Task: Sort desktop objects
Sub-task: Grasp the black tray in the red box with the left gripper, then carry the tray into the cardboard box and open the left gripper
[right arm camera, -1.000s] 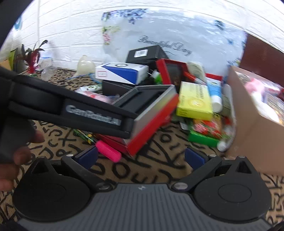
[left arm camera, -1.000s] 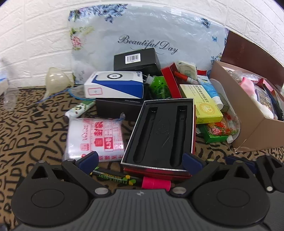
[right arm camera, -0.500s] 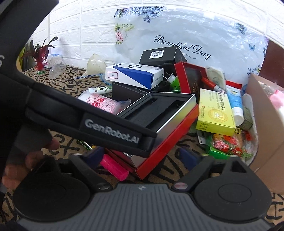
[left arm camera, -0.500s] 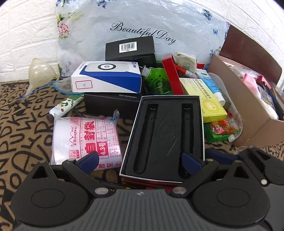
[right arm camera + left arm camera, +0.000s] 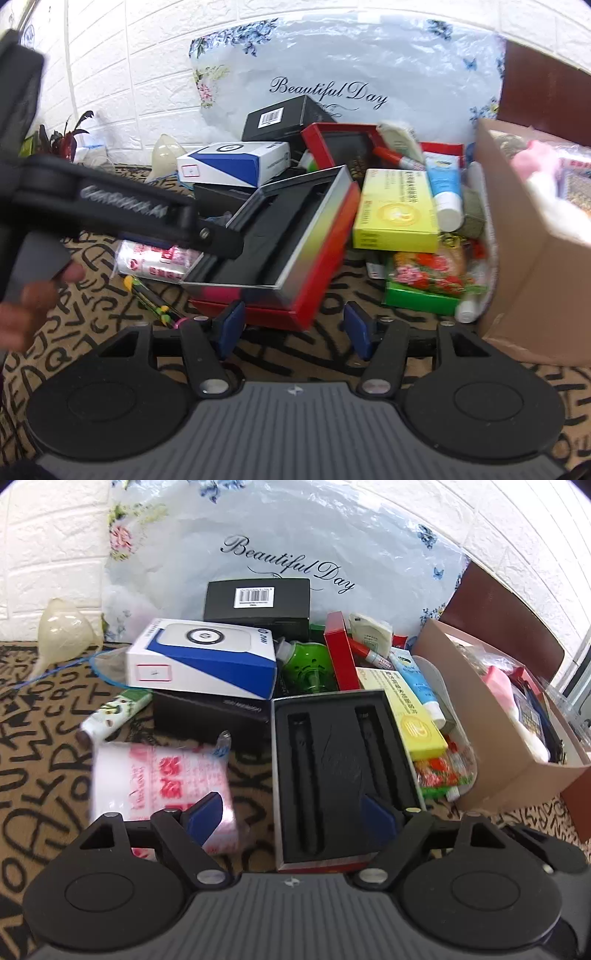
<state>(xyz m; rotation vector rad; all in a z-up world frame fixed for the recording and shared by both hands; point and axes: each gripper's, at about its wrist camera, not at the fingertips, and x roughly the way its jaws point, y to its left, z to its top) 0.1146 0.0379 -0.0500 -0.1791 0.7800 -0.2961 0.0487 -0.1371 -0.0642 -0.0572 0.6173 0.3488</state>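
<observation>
A red box with a black foam insert (image 5: 343, 771) (image 5: 291, 240) lies in the pile's front. My left gripper (image 5: 288, 818) is open; its right fingertip (image 5: 376, 818) reaches over the insert's near right corner and its left fingertip is over a pink-printed plastic pack (image 5: 159, 779). In the right wrist view the left gripper's finger (image 5: 218, 240) touches the box's left rim, and the box looks tilted. My right gripper (image 5: 293, 328) is open, just in front of the box's red near corner.
A blue-white box (image 5: 201, 657), black boxes (image 5: 258, 600), a yellow box (image 5: 397, 210), a white tube (image 5: 443, 184) and a green packet (image 5: 424, 284) crowd the patterned tablecloth. A cardboard box (image 5: 498, 738) with items stands right. A pen (image 5: 155, 302) lies front left. A floral bag (image 5: 280, 550) leans on the wall.
My left gripper has moved forward over the red box and its finger now touches the rim. My right gripper has moved closer to the box's near corner, jaws narrower.
</observation>
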